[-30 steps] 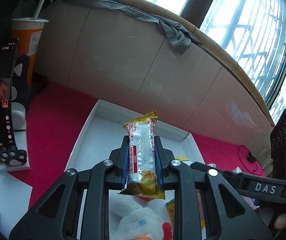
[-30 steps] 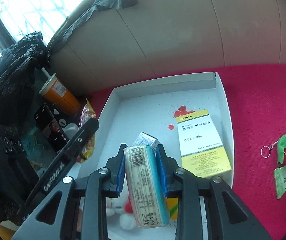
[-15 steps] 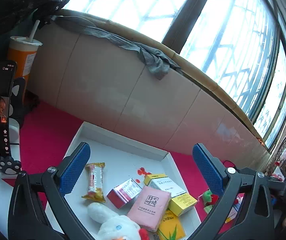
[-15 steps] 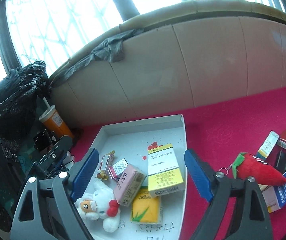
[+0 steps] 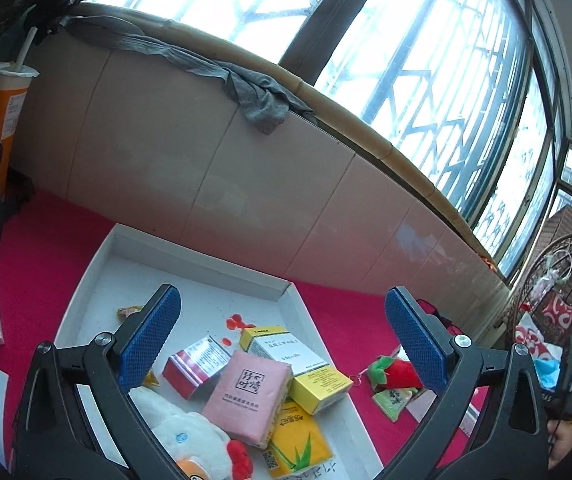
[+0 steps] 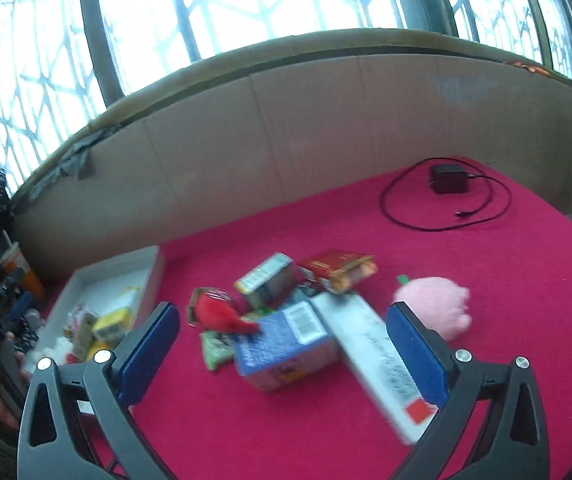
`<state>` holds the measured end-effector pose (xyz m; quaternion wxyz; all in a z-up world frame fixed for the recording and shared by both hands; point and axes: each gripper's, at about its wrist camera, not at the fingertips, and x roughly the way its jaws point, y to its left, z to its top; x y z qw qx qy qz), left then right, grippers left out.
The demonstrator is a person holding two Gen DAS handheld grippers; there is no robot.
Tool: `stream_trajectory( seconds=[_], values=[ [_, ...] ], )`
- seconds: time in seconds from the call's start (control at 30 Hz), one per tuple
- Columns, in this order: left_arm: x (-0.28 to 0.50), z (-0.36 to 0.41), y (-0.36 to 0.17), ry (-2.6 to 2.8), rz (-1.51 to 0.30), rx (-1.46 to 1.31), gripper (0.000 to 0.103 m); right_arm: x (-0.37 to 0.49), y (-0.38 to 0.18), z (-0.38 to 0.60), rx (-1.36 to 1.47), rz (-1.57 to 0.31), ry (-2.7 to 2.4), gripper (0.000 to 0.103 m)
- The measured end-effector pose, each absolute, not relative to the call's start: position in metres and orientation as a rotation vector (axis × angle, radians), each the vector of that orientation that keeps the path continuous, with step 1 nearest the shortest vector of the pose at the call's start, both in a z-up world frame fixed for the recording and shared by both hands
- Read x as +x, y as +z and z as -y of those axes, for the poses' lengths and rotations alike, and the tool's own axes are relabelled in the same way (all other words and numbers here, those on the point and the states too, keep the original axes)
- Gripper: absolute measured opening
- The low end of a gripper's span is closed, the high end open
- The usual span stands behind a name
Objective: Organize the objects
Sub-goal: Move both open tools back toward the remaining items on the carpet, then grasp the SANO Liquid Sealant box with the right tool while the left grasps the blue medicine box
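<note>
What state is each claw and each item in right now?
left claw: open, holding nothing
right claw: open, holding nothing
white tray: partly filled
pink tissue pack: in tray, leaning on the yellow-and-white box
blue box: on red cloth, outside tray
pink plush: on red cloth, outside tray

Lying spread with red cloth: surface (image 6: 486, 280), carrying a white tray (image 5: 85, 300) at the left near the beige wall panel. Resting well apart near the far right: black charger (image 6: 449, 178) with looped cable. Sitting clustered in the middle, blurred: blue box (image 6: 286, 344), long white box (image 6: 378, 360), red box (image 6: 338, 270), red strawberry plush (image 6: 221, 314), green packet (image 6: 215, 350). Lying just beside the white box: pink plush (image 6: 436, 304)
</note>
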<state>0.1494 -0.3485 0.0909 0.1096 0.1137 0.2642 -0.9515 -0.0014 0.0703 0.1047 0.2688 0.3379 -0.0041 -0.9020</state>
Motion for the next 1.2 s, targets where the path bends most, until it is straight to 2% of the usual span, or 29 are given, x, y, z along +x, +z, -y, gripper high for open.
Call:
stream_trajectory(
  seconds=[0.1, 0.27, 0.37, 0.43, 0.5, 0.53, 0.6, 0.73, 0.9, 1.07, 1.2],
  values=[
    [0.142, 0.337, 0.091, -2.839, -0.725, 0.377, 0.103, -0.011, 0.078, -0.085, 1.018, -0.088, -2.428, 0.103],
    [0.128, 0.31, 0.094, -2.995, -0.675, 0.522, 0.103, -0.005, 0.042, -0.071, 1.052, -0.365, -2.323, 0.103],
    [0.122, 0.278, 0.098, -3.118, -0.535, 0.619, 0.103, -0.002, 0.032, -0.059, 1.029, -0.504, -2.334, 0.099],
    [0.116, 0.252, 0.097, -3.182, -0.419, 0.682, 0.103, -0.01, 0.024, -0.057, 1.055, -0.513, -2.332, 0.088],
    [0.103, 0.226, 0.092, -3.226, -0.382, 0.784, 0.103, -0.019, 0.016, -0.059, 1.106, -0.479, -2.302, 0.067],
    [0.095, 0.213, 0.09, -3.232, -0.36, 0.836, 0.103, -0.02, 0.016, -0.064, 1.108, -0.428, -2.281, 0.064],
    [0.077, 0.183, 0.084, -3.233, -0.261, 0.941, 0.103, -0.019, 0.018, -0.071, 1.102, -0.423, -2.277, 0.044],
    [0.047, 0.131, 0.065, -3.185, -0.054, 1.149, 0.103, -0.012, 0.023, -0.103, 1.119, -0.385, -2.272, 0.043],
    [0.007, 0.1, 0.04, -3.094, 0.029, 1.364, 0.103, -0.008, 0.019, -0.155, 1.11, -0.205, -2.289, 0.043],
    [-0.023, 0.09, 0.032, -3.04, 0.081, 1.393, 0.103, -0.006, 0.018, -0.157, 1.067, -0.152, -2.289, 0.044],
    [-0.042, 0.082, 0.031, -3.014, 0.148, 1.377, 0.103, -0.013, 0.018, -0.167, 1.074, -0.028, -2.248, 0.044]
  ],
)
